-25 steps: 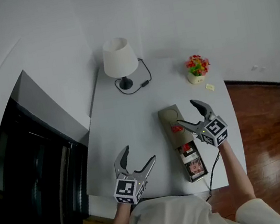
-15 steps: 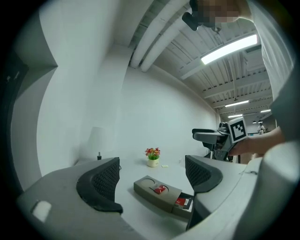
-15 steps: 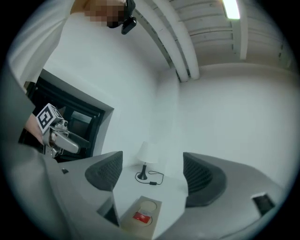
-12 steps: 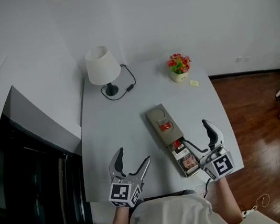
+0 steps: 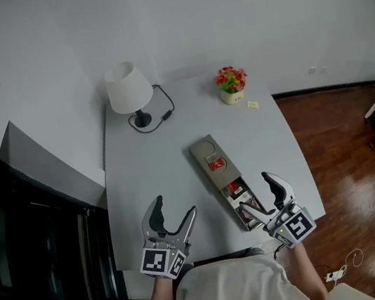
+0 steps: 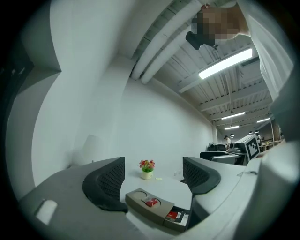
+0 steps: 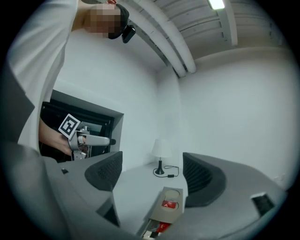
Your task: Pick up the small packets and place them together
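Head view: left tongs (image 5: 174, 208), right tongs (image 5: 256, 191) open, empty, lately narrowing; packets (image 5: 215, 164) seemingly already gathered in box (image 5: 201, 149), 12 o'clock.

Person: loose white top (image 5: 232, 289), black camera on the head (image 6: 194, 40).
Left gripper (image 5: 174, 208): pale grey body, two curved jaws, dark textured pads (image 6: 108, 180), white marker cube (image 5: 160, 262) with black squares.
Right gripper (image 5: 255, 191): same build and colours.
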